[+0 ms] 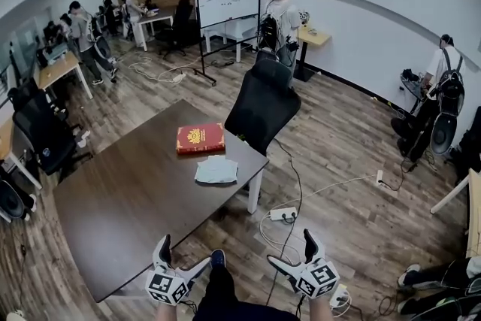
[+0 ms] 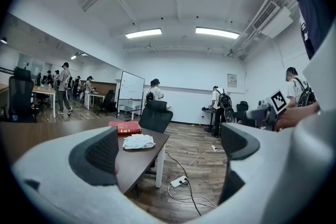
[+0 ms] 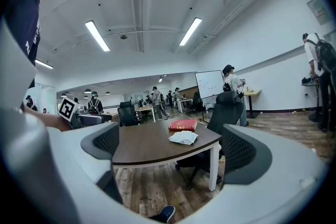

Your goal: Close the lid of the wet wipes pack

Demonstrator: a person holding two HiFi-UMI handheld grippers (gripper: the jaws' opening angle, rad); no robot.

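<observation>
Both hand-held grippers are low in the head view. The left hand-held gripper [image 1: 180, 258] and the right hand-held gripper [image 1: 294, 253] each have their jaws spread wide. Their own views show only the room through the gaps, with nothing between the pads.

The flat white soft wet wipes pack [image 1: 216, 170] lies on the dark brown wooden desk [image 1: 128, 192], well apart from both grippers. It sits near the desk corner closest to the black high-backed office chair [image 1: 263, 105], close to the desk edge. The red hardcover book with a gold emblem [image 1: 200, 137] lies just beyond it. At this range I cannot tell whether the lid is up or how far it stands open.

The task looks barely begun, and the first risk is the approach. A white power strip [image 1: 283, 215] and its loose cables lie on the wooden floor beside that corner, where the person would probably walk, and a foot could catch on them.

At the pack itself, the danger is sliding. It is light and sits close to the edge, so a sideways push on the lid with nothing holding the body could skate it off the desk or into the book. The soft body may also sink under a downward press, leaving the lid resting but not latched. Pinning the pack with one gripper while the other presses the lid would likely prevent both.
</observation>
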